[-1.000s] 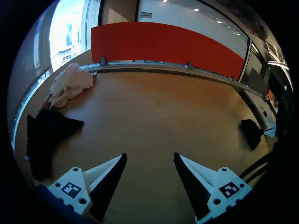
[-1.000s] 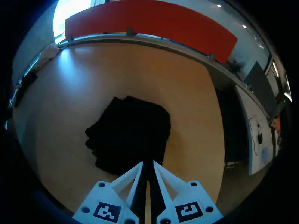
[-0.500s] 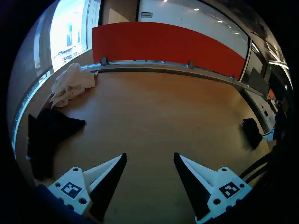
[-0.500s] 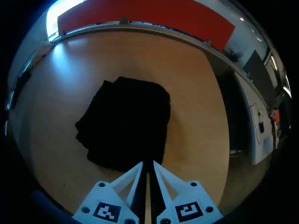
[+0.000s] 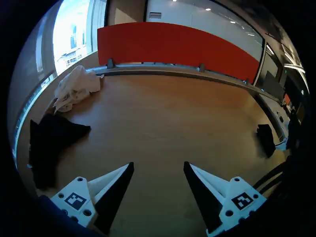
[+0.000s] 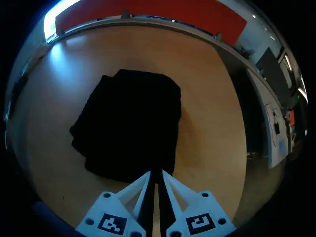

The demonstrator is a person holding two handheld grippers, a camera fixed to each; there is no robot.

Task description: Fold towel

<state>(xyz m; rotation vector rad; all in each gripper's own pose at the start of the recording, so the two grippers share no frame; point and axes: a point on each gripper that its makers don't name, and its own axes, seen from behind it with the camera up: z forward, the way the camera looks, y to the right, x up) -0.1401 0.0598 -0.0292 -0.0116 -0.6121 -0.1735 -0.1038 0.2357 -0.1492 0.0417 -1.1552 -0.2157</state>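
- The left gripper (image 5: 158, 164) hovers over a wooden table (image 5: 170, 114), its fingers spread wide with nothing between them.
- The right gripper (image 6: 156, 173) has its fingers pressed together on the near edge of a black towel (image 6: 130, 118).
- The towel is spread on the table just ahead of the right gripper, roughly squared.
- In the left gripper view, a crumpled white cloth (image 5: 75, 87) and a black cloth (image 5: 49, 144) lie at the table's left side.
- A red panel (image 5: 177, 45) stands along the far edge.

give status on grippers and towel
Left gripper open over table. Right gripper shut on black towel, near edge. White cloth and dark cloth lie apart, not in the way.
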